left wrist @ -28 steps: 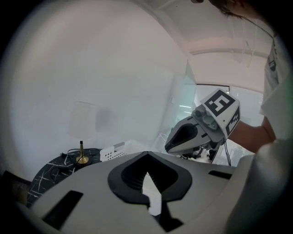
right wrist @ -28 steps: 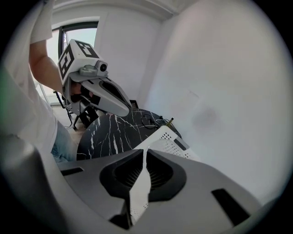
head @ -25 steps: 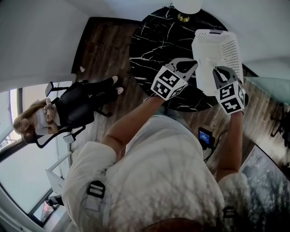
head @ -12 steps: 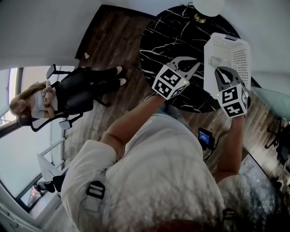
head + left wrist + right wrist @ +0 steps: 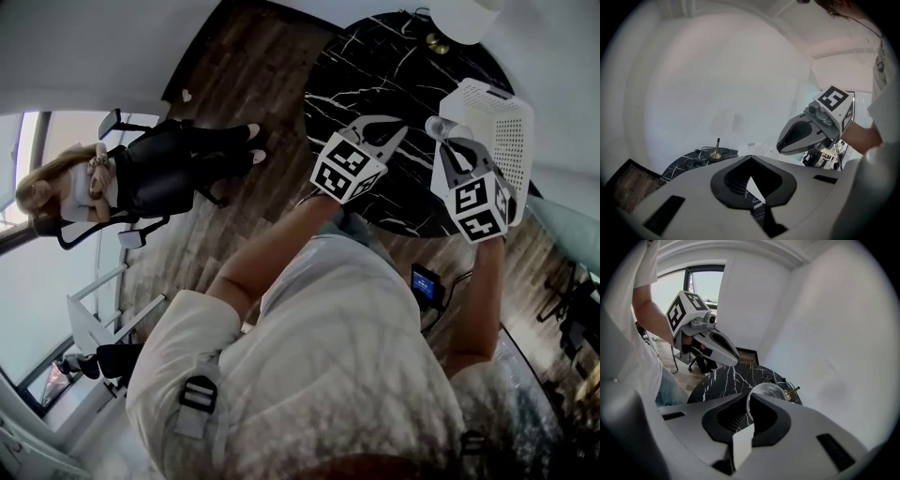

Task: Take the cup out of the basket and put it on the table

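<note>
The right gripper [image 5: 447, 143] pinches a clear cup [image 5: 435, 125] by its rim, just left of the white basket [image 5: 502, 112]. The black table's [image 5: 361, 80] middle lies further left, toward the left gripper [image 5: 402, 129], whose jaws are closed on nothing.

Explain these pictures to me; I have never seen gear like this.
No robot here: a person holds a two-fingered tool, a gripper, in each hand. The head view comes from a camera on the person's head, looking down; each gripper view comes from a camera riding on that tool. Below stands a round black marble table with a white basket and a lamp. The right gripper pinches a clear cup by its rim. The left gripper is shut on nothing.
</note>
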